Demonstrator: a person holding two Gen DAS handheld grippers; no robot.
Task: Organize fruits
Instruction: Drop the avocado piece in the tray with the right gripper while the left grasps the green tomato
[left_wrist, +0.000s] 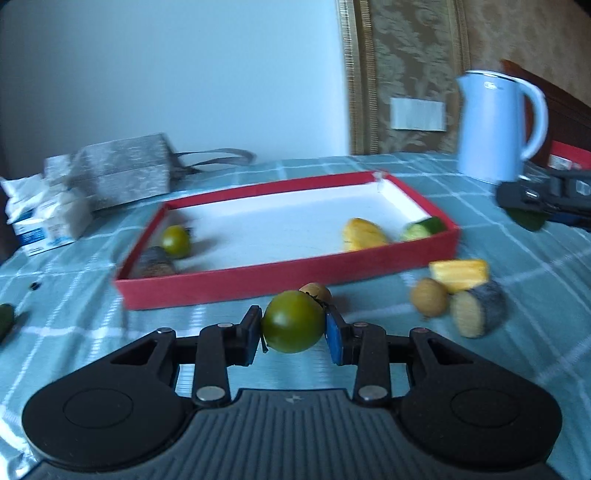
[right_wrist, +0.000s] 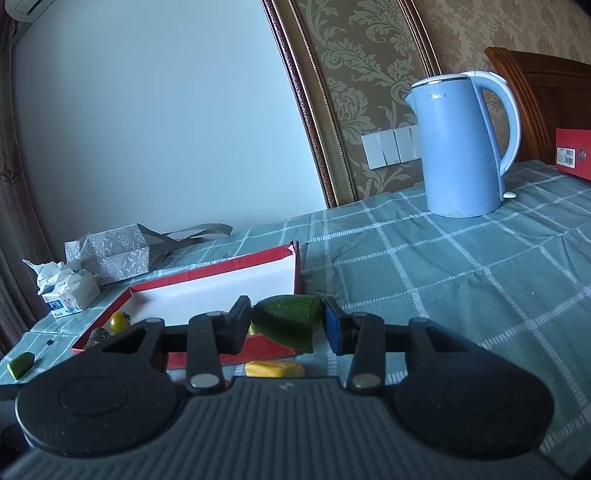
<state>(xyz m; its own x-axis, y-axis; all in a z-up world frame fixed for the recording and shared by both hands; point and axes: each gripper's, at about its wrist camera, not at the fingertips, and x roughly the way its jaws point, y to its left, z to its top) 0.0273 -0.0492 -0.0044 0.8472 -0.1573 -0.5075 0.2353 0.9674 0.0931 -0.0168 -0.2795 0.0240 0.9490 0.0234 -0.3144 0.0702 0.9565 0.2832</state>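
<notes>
**Both Hand-Held Grippers Loaded**

The left hand-held gripper (left_wrist: 293, 328) is clamped on a green tomato (left_wrist: 293, 322), held just short of the red tray (left_wrist: 280, 278). The right hand-held gripper (right_wrist: 288, 325) grips a green fruit piece (right_wrist: 286, 321), possibly cucumber, near the tray's right corner. Loose fruit pieces (left_wrist: 460, 280) lie on the table (right_wrist: 461, 277) beside the tray.

BLUR: fruit pile (left_wrist: 458, 295) smeared, types unclear | HIDDEN: tray (right_wrist: 221, 273) front behind gripper body | CUT OFF: red box (right_wrist: 574, 151) at R edge
</notes>
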